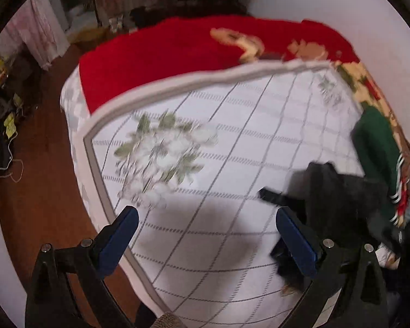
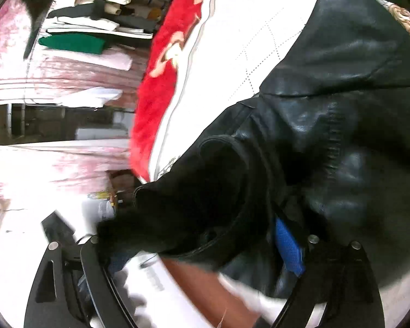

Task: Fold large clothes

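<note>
Left gripper (image 1: 206, 239) wide open, holds nothing; black jacket (image 1: 339, 191) just right. Right gripper (image 2: 205, 248) buried in black jacket (image 2: 328, 114); grip unclear.

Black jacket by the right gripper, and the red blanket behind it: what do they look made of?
Black jacket: looks like leather or faux leather, with a glossy, creased surface and stitched seams; which one is unclear. Red blanket: looks like plush fleece, matte and fuzzy, though the blur leaves that open.
</note>
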A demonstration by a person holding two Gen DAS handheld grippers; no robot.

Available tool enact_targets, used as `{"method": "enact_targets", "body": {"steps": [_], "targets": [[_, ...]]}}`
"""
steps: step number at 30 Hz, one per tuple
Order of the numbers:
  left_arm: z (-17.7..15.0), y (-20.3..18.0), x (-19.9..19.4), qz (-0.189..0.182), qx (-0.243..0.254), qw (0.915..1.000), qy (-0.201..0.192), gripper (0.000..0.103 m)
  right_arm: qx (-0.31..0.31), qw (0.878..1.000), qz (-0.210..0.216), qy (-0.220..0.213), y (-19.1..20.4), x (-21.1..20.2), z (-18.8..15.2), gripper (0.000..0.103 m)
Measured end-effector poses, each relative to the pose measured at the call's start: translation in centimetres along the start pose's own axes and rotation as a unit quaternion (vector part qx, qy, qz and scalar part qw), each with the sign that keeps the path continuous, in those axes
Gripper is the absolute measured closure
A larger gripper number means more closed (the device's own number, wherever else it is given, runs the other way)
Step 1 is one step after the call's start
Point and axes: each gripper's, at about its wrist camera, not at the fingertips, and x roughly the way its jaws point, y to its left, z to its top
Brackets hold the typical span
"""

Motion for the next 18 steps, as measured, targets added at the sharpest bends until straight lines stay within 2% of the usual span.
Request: {"method": "enact_targets", "body": {"steps": [3, 4, 6, 8, 9, 10, 11, 12, 13, 14, 16, 18], "targets": [[1.4, -2.1, -1.1, -0.018, 0.009, 0.9995, -0.024, 0.0, 0.044, 0.999, 0.011, -0.022, -2.1, -5.0, 0.3, 0.013], [1.6, -3.0, -1.3, -0.024, 0.011, 0.9992, -0.03, 0.0, 0.051, 0.997, -0.012, -0.049, -2.9, -7.5, 0.6, 0.013], [1.7, -4.8, -1.7, -0.043, 0.022, 0.998, -0.04, 0.0, 0.05, 0.995, -0.037, -0.074, -3.8, -10.2, 1.5, 0.013], [1.3, -6.9, -1.4, -0.039, 0.045, 0.9973, -0.043, 0.0, 0.049, 0.993, -0.063, -0.087, -4.8, -11.3, 2.6, 0.014], [1.1, -7.6, -0.9, -0.043, 0.054, 0.9969, -0.039, 0.0, 0.048, 0.992, -0.08, -0.08, -5.3, -11.1, 3.4, 0.017], [0.9, -8.5, -0.1, -0.046, 0.063, 0.9964, -0.034, 0.0, 0.048, 0.993, -0.084, -0.071, -5.7, -10.4, 4.0, 0.036], [0.5, -9.1, 0.5, -0.042, 0.071, 0.9962, -0.029, 0.0, 0.052, 0.993, -0.093, -0.046, -6.4, -8.8, 5.0, 0.062], [0.3, -9.7, 1.5, -0.039, 0.081, 0.9957, -0.024, 0.0, 0.055, 0.993, -0.099, -0.031, -6.6, -7.9, 5.3, 0.07], [-0.1, -10.4, 2.5, -0.034, 0.093, 0.9949, -0.021, 0.0, 0.05, 0.992, -0.115, -0.003, -7.0, -5.5, 6.3, 0.075], [-0.4, -11.0, 4.2, -0.018, 0.108, 0.994, -0.008, 0.0, 0.049, 0.99, -0.134, 0.002, -7.0, -3.9, 6.7, 0.075], [-0.6, -11.7, 6.2, -0.019, 0.115, 0.9931, 0.01, 0.0, 0.038, 0.984, -0.173, 0.021, -8.0, -0.1, 8.0, 0.076], [-0.9, -12.1, 8.9, 0.006, 0.13, 0.991, 0.029, 0.0, 0.049, 0.981, -0.185, 0.029, -9.4, 2.0, 9.0, 0.08]]}}
